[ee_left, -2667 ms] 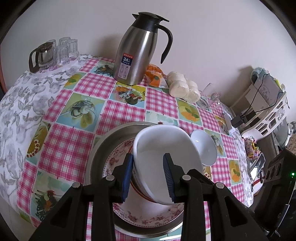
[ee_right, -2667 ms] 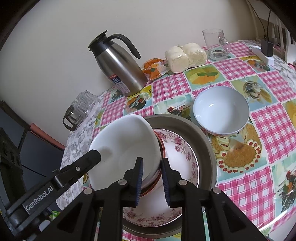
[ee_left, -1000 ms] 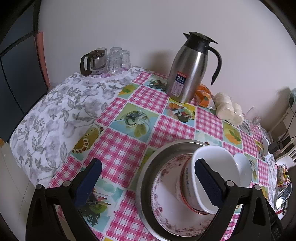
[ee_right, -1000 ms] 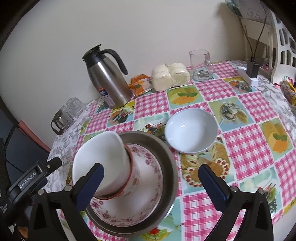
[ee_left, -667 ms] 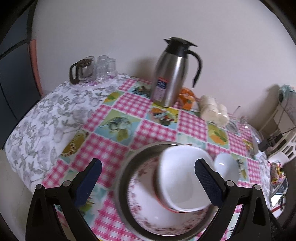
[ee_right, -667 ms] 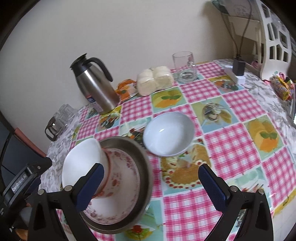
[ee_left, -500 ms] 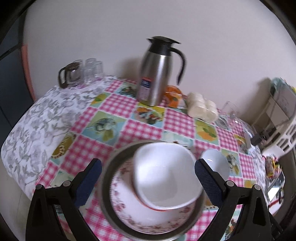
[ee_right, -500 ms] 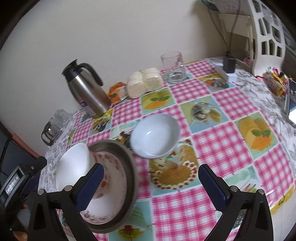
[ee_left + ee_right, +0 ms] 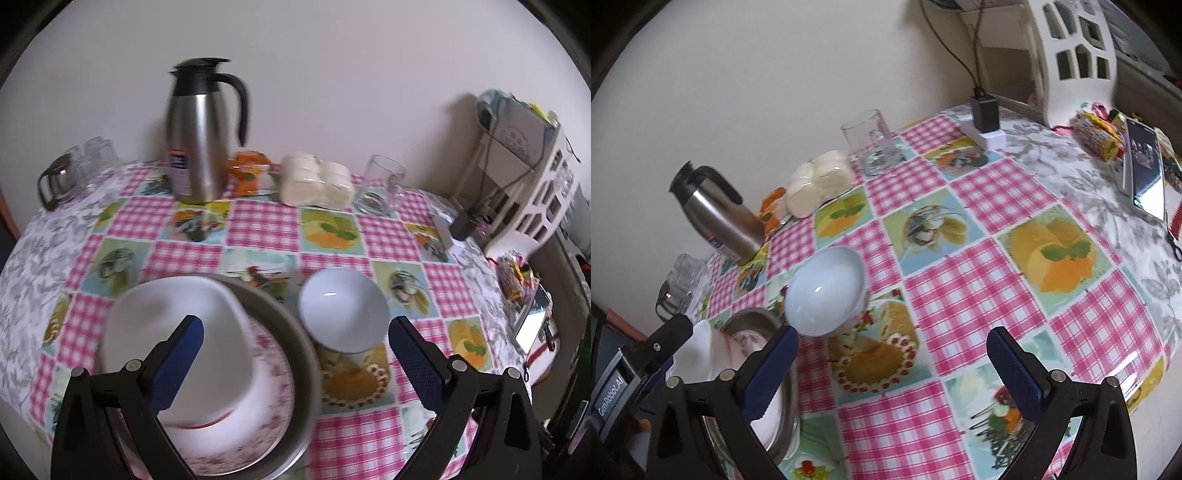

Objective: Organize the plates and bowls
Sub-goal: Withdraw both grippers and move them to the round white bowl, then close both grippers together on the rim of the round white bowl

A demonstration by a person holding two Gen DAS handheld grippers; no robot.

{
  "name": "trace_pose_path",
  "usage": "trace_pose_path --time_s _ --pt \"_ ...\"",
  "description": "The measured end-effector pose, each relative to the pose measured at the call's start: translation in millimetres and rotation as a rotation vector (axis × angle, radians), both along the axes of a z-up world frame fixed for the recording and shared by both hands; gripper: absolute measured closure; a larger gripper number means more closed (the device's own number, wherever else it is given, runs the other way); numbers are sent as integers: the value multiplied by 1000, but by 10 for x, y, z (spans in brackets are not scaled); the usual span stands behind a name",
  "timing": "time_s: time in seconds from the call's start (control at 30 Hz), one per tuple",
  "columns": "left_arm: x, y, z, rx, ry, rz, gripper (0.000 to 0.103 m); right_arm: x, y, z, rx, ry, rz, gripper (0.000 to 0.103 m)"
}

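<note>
A large white bowl (image 9: 173, 343) rests tilted in a red-rimmed bowl on a floral plate (image 9: 269, 413), all inside a metal basin (image 9: 295, 332). Just right of the basin, a small white bowl (image 9: 343, 310) sits on the checked tablecloth. My left gripper (image 9: 295, 326) is open and empty, hovering above the basin's right rim and the small bowl. My right gripper (image 9: 892, 338) is also open and empty, just in front of the small white bowl (image 9: 825, 291), with the metal basin (image 9: 753, 321) at its lower left. The left gripper's body (image 9: 646, 354) shows there at the far left.
At the back stand a steel thermos jug (image 9: 195, 136), an orange packet (image 9: 251, 173), a pack of white buns (image 9: 314, 181), a glass mug (image 9: 380, 184) and a glass pot with cups (image 9: 70, 173). A charger (image 9: 984, 122), a phone (image 9: 1145, 173) and a white chair (image 9: 1071, 62) are on the right.
Both grippers opened and let go of the large white bowl, which stays tilted in the stack. They drew back and swung right, bringing the small white bowl to mid-view.
</note>
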State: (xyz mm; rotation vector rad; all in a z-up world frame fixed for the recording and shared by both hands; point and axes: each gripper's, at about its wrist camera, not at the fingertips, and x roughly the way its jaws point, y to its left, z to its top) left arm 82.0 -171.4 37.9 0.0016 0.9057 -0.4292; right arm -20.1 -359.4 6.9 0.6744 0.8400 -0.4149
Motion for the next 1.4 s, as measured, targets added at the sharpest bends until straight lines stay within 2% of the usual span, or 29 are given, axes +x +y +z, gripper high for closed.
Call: trace_pose_path --time_s 0.23,0.5,0.6,0.7,0.8,0.87,0.93,0.97,1.2,1.27,1.4 --pt "100 -350 -123 36 -13 -49 3 26 -177 -173 38 -4 -23 0" --pt "282 -497 -371 53 27 -48 4 140 -263 -380 68 6 -19 0" --pt "335 -548 -416 63 26 -55 9 189 -271 -443 84 1 -13 0" --pt "389 -579 -470 72 30 -59 9 252 -255 -492 88 -2 -4 0" --pt "440 -595 -520 76 36 -62 9 327 -230 -537 96 -10 10 3" --pt "457 -604 -537 87 28 -61 12 389 -206 -576 108 -18 19 11" --pt "469 -616 -546 100 21 -60 26 435 -181 -605 115 -20 25 15" --pt "473 -623 -550 105 20 -61 27 468 -166 -625 119 -19 30 17" --pt "497 -649 -582 119 10 -68 27 659 -44 -707 116 -11 59 30" --pt "500 -643 -580 113 12 -74 27 712 -18 -730 113 -6 63 40" --pt "509 -635 -574 102 15 -76 27 790 6 -779 115 -1 67 51"
